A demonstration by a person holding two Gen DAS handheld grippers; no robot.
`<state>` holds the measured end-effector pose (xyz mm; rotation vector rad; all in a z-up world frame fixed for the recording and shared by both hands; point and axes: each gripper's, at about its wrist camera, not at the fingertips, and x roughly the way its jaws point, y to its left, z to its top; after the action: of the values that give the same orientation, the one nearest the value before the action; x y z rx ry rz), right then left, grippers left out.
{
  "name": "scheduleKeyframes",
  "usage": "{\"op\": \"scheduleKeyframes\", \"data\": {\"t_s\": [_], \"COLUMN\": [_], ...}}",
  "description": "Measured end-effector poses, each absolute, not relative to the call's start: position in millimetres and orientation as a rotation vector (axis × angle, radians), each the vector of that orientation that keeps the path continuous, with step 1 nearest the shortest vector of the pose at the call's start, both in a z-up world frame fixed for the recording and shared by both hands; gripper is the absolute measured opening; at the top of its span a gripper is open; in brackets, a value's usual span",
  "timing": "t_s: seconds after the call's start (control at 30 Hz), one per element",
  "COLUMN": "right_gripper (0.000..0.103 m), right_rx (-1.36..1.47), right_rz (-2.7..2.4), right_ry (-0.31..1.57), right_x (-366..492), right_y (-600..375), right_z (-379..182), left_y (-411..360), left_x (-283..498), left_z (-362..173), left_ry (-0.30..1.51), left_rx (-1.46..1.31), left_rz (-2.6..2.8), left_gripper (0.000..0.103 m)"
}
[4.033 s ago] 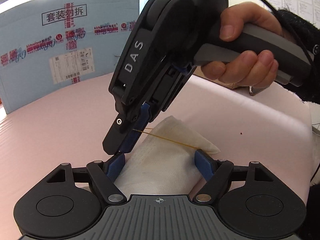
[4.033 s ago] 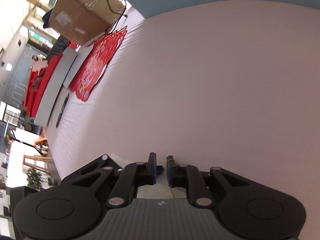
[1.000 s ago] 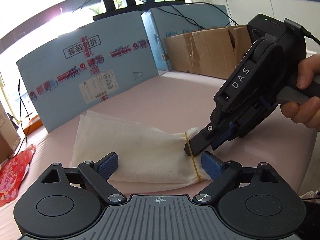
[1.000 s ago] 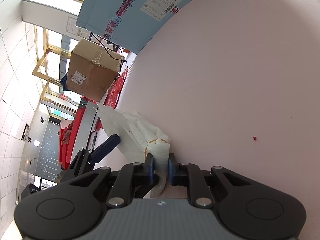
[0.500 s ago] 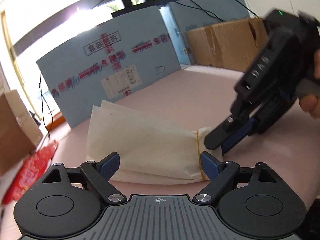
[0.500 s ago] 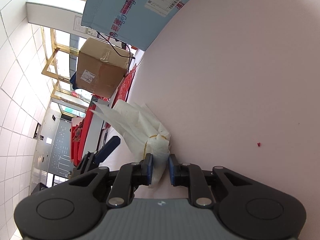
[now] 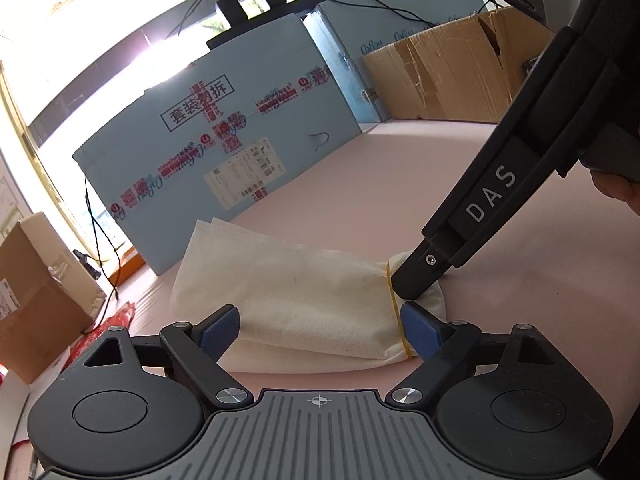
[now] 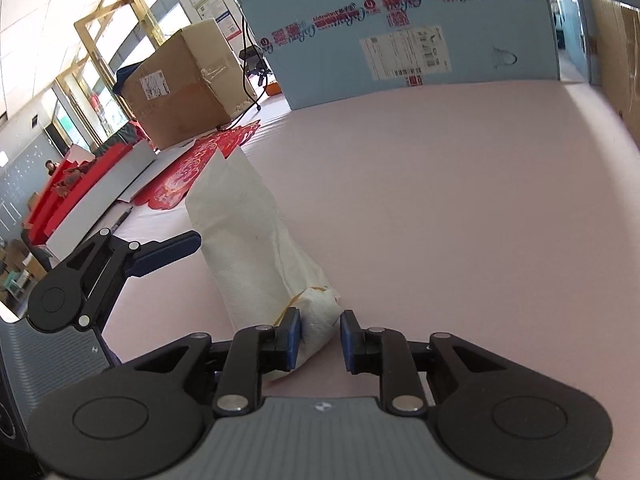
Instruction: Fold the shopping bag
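Note:
The white non-woven shopping bag (image 7: 296,300) lies folded into a long bundle on the pink table (image 7: 400,184). A yellow rubber band (image 7: 396,312) cinches its right end. My left gripper (image 7: 318,330) is open wide, its blue pads on either side of the bundle without pressing it. In the right wrist view the bag (image 8: 248,240) runs away from me, and its banded end (image 8: 316,308) sits between the opening jaws of my right gripper (image 8: 320,340). The left pad brushes the fabric while a gap shows at the right pad. The left gripper (image 8: 120,264) is at the left there.
A blue printed carton (image 7: 224,152) stands along the table's back, with flattened brown cardboard (image 7: 448,76) to its right. A brown box (image 8: 176,88) and red paper cut-outs (image 8: 192,168) lie off to the left. A hand (image 7: 620,192) holds the right gripper's handle.
The right gripper has rolled upright and parted its jaws off the bag's banded end. It now looms larger and higher in the left wrist view. The left gripper stays open.

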<state>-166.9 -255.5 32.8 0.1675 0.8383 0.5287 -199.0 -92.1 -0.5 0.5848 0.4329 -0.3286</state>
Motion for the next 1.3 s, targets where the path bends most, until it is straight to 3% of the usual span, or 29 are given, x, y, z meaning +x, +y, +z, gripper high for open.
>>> {"op": "scheduleKeyframes", "data": {"t_s": [0.3,0.53,0.73,0.8,1.0,1.3], "right_gripper": [0.032,0.029,0.024,0.025,0.025,0.025], "right_rx": [0.097,0.001,-0.173,-0.206,-0.023,0.103], "right_rz": [0.561,0.615,0.64,0.644,0.688,0.72], "right_ry": [0.784,0.694,0.619,0.609,0.691,0.772], "right_x": [-173.2,-187.2,-201.6,-204.0,-184.1,-165.9], "right_y": [-256.5,-258.0,-242.4,-240.8,-261.3,-274.5], "right_z": [23.4,19.1,21.0,21.7,20.9,20.7], "left_y": [-85.8,-53.5,-69.5,-75.9,-66.2,-84.1], "left_x": [-175.4,-113.4,-88.6,-86.9,-146.2,-175.6], "left_z": [-0.1,21.8,42.1,42.0,47.8,26.2], "left_ry": [0.406,0.508,0.454,0.436,0.352,0.409], "left_rx": [0.619,0.313,0.257,0.314,0.493,0.797], "left_rz": [-0.254,-0.486,-0.53,-0.497,-0.627,-0.66], "left_gripper": [0.091,0.091,0.087,0.083,0.086,0.087]}}
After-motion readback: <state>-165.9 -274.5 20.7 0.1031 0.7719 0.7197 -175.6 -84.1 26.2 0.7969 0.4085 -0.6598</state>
